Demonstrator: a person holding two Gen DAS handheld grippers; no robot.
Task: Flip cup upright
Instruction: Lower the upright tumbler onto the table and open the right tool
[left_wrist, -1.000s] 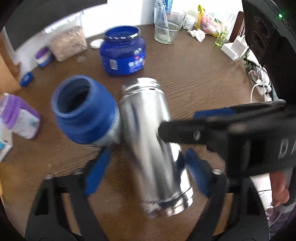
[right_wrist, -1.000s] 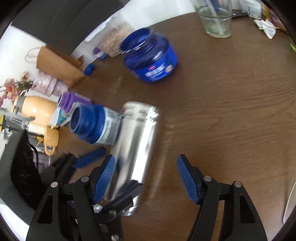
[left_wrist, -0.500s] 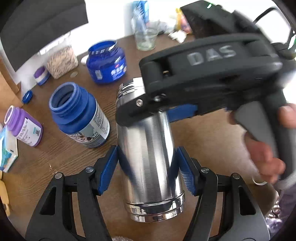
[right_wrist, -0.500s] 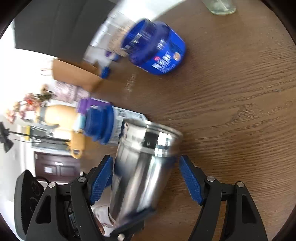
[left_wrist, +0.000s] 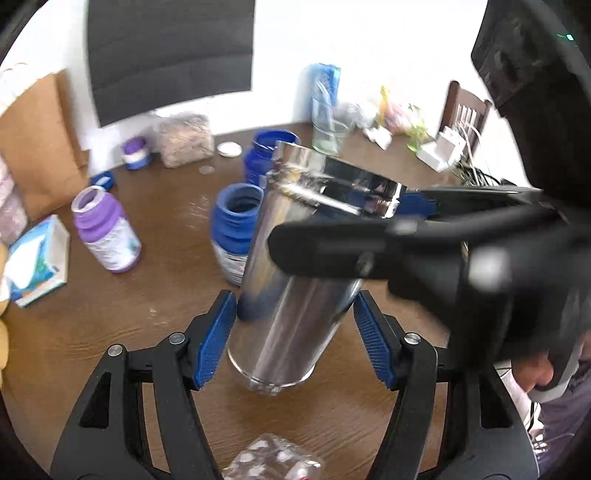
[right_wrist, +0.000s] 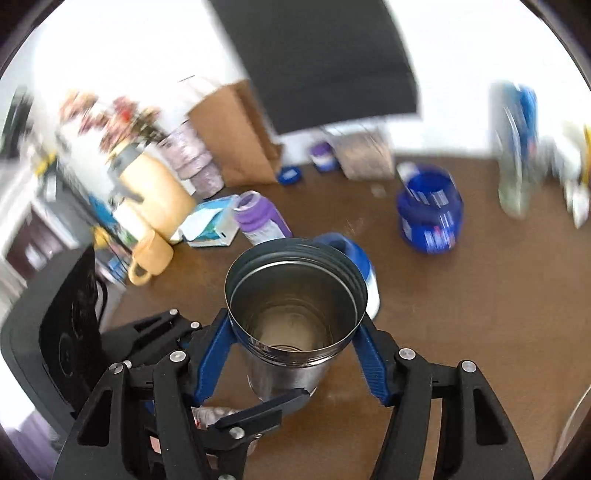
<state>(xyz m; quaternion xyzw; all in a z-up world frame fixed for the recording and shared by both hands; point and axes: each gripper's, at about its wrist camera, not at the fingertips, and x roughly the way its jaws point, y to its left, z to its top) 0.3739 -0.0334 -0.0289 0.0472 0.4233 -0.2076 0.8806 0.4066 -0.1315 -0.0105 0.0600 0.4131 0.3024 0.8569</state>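
Note:
The cup is a shiny steel tumbler (left_wrist: 295, 295), nearly upright with its open mouth up and leaning a little to the right. In the right wrist view I look down into its mouth (right_wrist: 295, 321). My right gripper (right_wrist: 291, 354) is shut on the cup just below the rim; its blue pads (right_wrist: 364, 350) press both sides. It crosses the left wrist view as a black body (left_wrist: 424, 251). My left gripper (left_wrist: 295, 336) straddles the cup's lower part with its blue pads (left_wrist: 216, 332) apart from the wall, open. The cup's base is at the brown table (left_wrist: 92, 325).
Close behind the cup stands an open blue bottle (left_wrist: 236, 225). A purple-capped bottle (left_wrist: 107, 232) and a small box (left_wrist: 35, 254) lie left. A blue jar (right_wrist: 428, 214), a glass (left_wrist: 328, 129), a paper bag (left_wrist: 37, 140) and a crinkled plastic piece (left_wrist: 273, 461) are around.
The cup has swung from lying on the table to nearly upright, mouth up. My right gripper closed on its rim end and turned with it. My left pads have parted from the cup.

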